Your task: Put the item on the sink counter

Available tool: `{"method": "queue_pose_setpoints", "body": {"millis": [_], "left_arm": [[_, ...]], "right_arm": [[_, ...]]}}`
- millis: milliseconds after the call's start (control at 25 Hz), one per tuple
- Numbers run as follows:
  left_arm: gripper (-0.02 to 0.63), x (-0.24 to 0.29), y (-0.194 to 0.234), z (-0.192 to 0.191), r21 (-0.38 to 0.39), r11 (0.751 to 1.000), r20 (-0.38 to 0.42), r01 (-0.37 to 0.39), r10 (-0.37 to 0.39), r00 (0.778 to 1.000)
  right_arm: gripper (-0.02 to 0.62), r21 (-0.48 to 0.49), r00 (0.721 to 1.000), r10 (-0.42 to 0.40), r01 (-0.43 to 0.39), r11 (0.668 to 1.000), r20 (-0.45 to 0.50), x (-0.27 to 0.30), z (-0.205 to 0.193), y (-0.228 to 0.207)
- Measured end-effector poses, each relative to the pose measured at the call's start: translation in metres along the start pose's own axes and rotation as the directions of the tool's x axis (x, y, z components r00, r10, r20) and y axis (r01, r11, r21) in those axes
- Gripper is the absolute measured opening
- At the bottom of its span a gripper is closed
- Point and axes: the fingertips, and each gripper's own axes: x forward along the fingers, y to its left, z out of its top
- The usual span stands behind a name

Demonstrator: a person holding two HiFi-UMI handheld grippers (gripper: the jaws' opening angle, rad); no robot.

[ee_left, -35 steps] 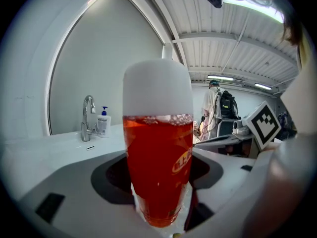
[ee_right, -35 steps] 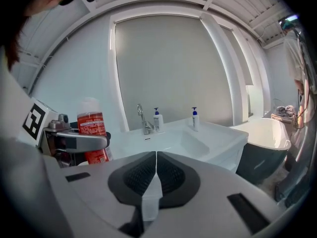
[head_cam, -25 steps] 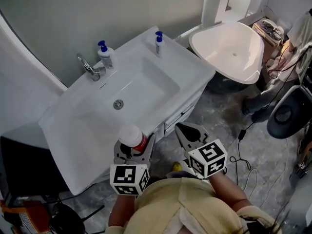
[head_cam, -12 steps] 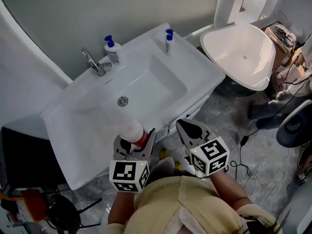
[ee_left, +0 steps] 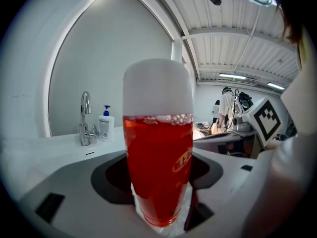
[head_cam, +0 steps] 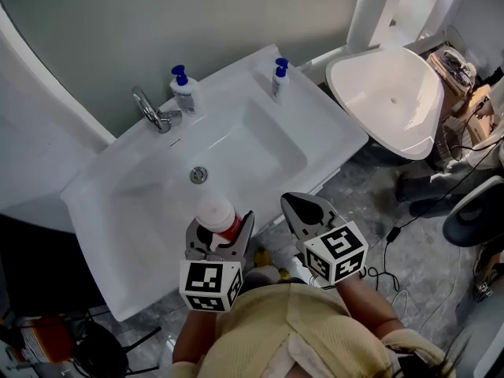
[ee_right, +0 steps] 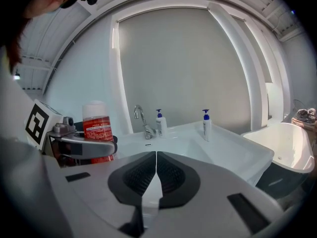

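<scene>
Left gripper [head_cam: 219, 239]: jaws clamped on the bottle [head_cam: 216, 215], which has red liquid and a white cap. In the left gripper view the bottle stands upright between the jaws, gripped low on its body. In the head view it sits at lower centre of the frame, over the near edge of the sink counter [head_cam: 323, 124], not set down.

Right gripper [head_cam: 306, 210]: jaws pressed together with nothing between them. It hangs to the right of the bottle, off the counter's front edge.

Step in hand (judgement): carry the bottle to a flat stretch of counter and set it down.

Notes for doing it well:
- Choose flat rim, not the basin slope around the drain [head_cam: 198, 175]. The strip at the frame's left and the corner toward upper right both look flat enough.
- Keep well apart from the faucet [head_cam: 150, 109] and the two pump bottles [head_cam: 183, 90] [head_cam: 279, 77] along the back edge.
- The grip is low and the bottle tall, so it may tip. Keep it vertical and lower until the base sits flush.
- Only then part the jaws, and draw back level so they do not drag it.
</scene>
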Motion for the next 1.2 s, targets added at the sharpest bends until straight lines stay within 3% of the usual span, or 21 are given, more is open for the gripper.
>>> {"method": "queue_pose_setpoints", "body": {"millis": [440, 880, 1200], "left_arm": [[0.318, 0.015, 0.03, 0.006, 0.015, 0.999, -0.004, 0.032, -0.032, 0.999], [0.318, 0.038, 0.057, 0.015, 0.007, 1.0, 0.004, 0.017, -0.017, 1.0], [0.318, 0.064, 0.061, 0.028, -0.002, 1.0, 0.007, -0.026, 0.026, 1.0]], "right_arm": [[0.026, 0.004, 0.999, -0.04, 0.04, 0.999, 0.001, 0.034, 0.013, -0.003], [0.026, -0.014, 0.998, -0.064, 0.064, 0.998, -0.001, 0.052, 0.025, -0.018], [0.026, -0.031, 1.0, -0.014, 0.014, 0.999, -0.01, 0.073, 0.035, -0.04]]}}
